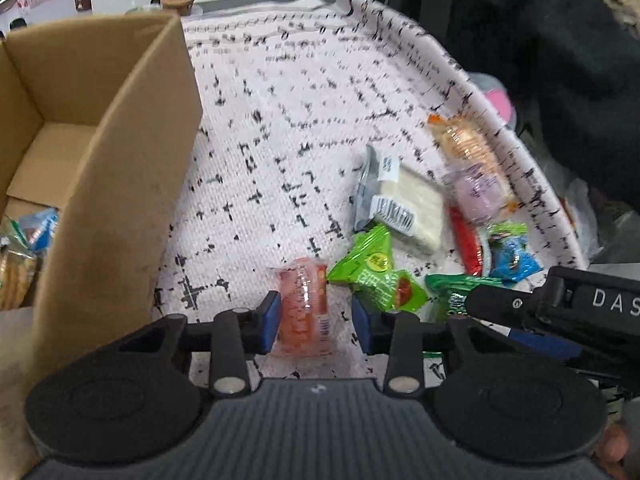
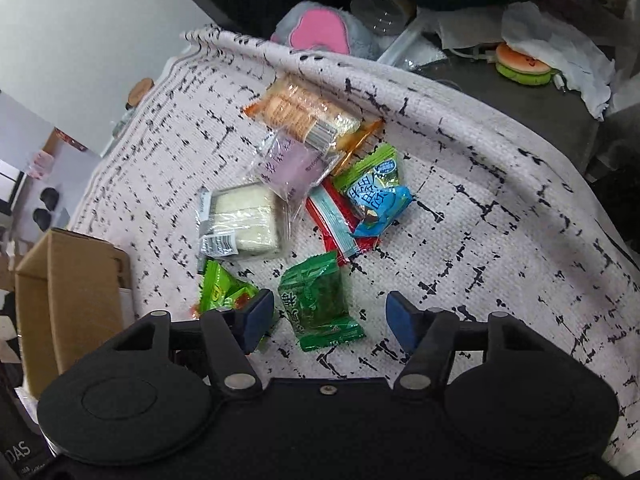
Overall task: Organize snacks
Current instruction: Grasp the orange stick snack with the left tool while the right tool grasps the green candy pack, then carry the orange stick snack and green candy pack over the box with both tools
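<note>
An orange snack packet (image 1: 304, 304) lies on the white black-flecked cloth (image 1: 280, 120), between the blue pads of my left gripper (image 1: 316, 320). The left pad is at the packet's edge and the right pad stands clear of it, so the gripper is open. A dark green packet (image 2: 318, 300) lies between the pads of my right gripper (image 2: 330, 320), which is open with a gap on both sides. A light green packet (image 2: 222, 290) lies just past the right gripper's left pad. An open cardboard box (image 1: 120, 140) stands at the left.
Further back on the cloth lie a white cake packet (image 2: 240, 224), a purple packet (image 2: 288, 164), a cracker pack (image 2: 296, 112), and a blue (image 2: 376, 200) and a red packet (image 2: 336, 224). Snacks (image 1: 24, 248) sit in the box. A plush toy (image 2: 320, 32) and clutter lie beyond the cloth's edge.
</note>
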